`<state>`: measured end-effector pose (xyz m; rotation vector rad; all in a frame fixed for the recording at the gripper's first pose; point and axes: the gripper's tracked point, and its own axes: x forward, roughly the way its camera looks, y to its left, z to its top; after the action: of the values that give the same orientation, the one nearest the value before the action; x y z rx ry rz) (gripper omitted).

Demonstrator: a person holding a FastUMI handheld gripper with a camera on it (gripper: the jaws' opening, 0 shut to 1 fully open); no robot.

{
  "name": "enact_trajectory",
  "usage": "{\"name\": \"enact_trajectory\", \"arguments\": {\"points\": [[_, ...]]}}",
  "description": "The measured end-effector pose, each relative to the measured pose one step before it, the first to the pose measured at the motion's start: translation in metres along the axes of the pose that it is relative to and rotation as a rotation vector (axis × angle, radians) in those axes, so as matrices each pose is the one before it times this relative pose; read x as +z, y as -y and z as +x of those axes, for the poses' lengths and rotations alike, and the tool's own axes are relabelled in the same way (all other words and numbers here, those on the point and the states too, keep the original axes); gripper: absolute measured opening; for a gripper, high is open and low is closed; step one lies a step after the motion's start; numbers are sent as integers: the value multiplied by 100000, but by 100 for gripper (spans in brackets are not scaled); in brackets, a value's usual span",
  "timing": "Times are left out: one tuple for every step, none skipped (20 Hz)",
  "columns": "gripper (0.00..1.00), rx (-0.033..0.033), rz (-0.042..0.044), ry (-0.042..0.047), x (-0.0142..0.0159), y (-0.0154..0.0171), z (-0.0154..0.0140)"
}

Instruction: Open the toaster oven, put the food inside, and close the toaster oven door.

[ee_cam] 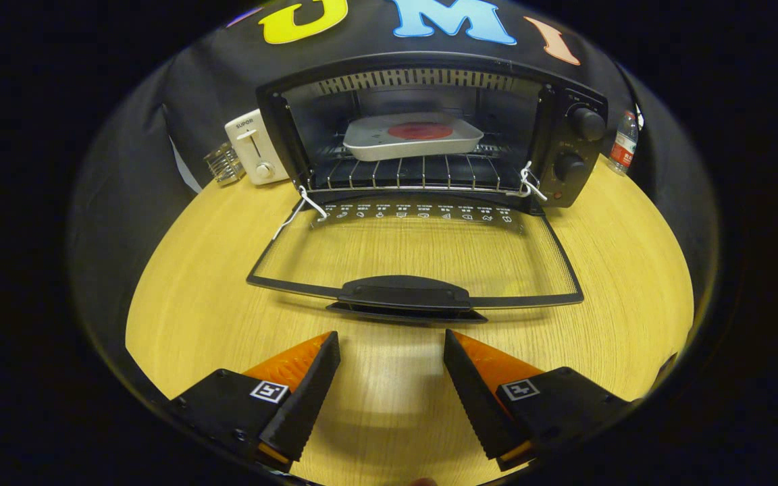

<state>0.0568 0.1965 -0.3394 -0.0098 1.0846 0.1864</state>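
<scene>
1. The gripper (392, 378) is hovering over the table (193, 304) with its fingers spread apart and holding nothing; bare wood is showing between them.
2. The toaster oven (423, 135) is standing at 12 o'clock from the gripper, with its glass door (416, 253) lying fully folded down toward the fingers. The door handle (404, 295) is sitting just ahead of the fingertips, not touching them.
3. Container and contents: a pale tray (412, 140) is resting on the wire rack (416, 174) inside the oven cavity, and a flat red round of food (421, 131) is lying in it. Judged from this, the loading step is looking complete and only closing the door is remaining.
4. Risk, grip: the handle is low and close to the table, so fingers coming in too flat could be scraping the wood or sliding off the handle's rounded top instead of getting under it.
5. Risk, swing: lifting the door along a straight line and not its hinge arc could be dragging the oven backward or letting the door drop open again.
6. Risk, bystanders: a white toaster (254, 146) and a clear glass (223, 164) are standing at about 10 o'clock, and a bottle (624, 144) at about 1 o'clock, both close beside the oven; a shoved oven could be knocking them.
</scene>
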Motion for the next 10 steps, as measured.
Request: {"name": "enact_trajectory", "arguments": {"points": [[97, -1988, 87, -622, -147, 96, -20], [96, -1631, -179, 214, 114, -59, 177], [96, -1397, -509, 451, -63, -20, -35], [96, -986, -329, 256, 54, -20, 40], [95, -522, 424, 447, 30, 30, -46], [96, -191, 1362, 703, 198, -46, -177], [96, -160, 1546, 1422, 242, -37, -290], [96, -133, 1238, 1058, 226, -64, -371], [96, -159, 309, 686, 113, -22, -294], [96, -55, -224, 508, 145, -16, -316]]}}
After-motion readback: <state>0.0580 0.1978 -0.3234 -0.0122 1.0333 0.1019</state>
